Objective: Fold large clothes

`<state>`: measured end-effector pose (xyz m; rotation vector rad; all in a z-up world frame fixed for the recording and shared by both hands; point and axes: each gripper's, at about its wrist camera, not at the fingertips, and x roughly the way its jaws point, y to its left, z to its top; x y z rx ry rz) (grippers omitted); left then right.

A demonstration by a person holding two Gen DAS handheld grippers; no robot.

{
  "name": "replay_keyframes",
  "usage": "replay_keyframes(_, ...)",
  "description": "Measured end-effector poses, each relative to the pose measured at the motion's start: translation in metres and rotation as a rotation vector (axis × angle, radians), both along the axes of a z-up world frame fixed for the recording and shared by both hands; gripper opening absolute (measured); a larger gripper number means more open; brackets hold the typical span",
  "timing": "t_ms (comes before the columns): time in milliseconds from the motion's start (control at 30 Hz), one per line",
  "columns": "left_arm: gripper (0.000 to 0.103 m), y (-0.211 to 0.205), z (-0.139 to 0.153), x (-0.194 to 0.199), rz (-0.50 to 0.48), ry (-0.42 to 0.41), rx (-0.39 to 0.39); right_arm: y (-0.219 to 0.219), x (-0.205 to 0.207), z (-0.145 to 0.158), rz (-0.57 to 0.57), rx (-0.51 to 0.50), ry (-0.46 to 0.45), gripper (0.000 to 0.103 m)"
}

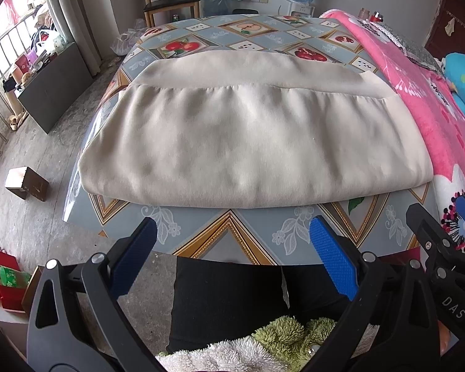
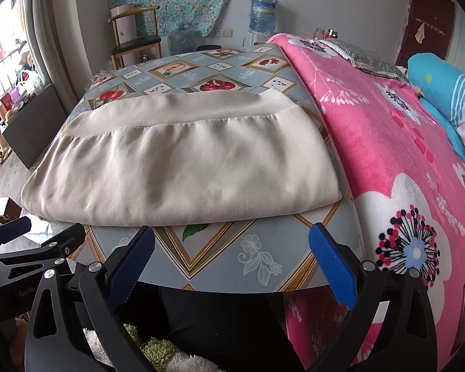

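garment [image 1: 251, 142] beige, folded flat on table [image 1: 232, 241] with fruit-pattern cover, near its front edge | left gripper [image 1: 232, 235] released, empty, held before the table edge | right gripper [image 2: 232, 241] released, empty, beside it | pink blanket [image 2: 403, 155] right of the table

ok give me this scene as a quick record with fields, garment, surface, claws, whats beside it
garment: cream garment, folded flat, wide band along far edge
surface: table with fruit-pattern cloth
left claw: left claw, open, empty, over the near table edge, short of the garment
right claw: right claw, open, empty, same stance
beside table: pink floral blanket on the right
background: wooden chair, water bottle
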<state>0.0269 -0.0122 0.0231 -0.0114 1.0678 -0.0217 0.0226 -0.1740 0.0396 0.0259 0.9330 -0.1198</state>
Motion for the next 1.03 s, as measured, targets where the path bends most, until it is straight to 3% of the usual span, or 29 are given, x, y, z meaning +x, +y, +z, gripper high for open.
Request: replay_keyframes(1033, 0.095, -0.0004, -0.0022, 0.0024, -0.001, 0.006, -0.001, -0.0020, 0.0010, -0.0035, -0.003, 0.004, 0.001, 0.097)
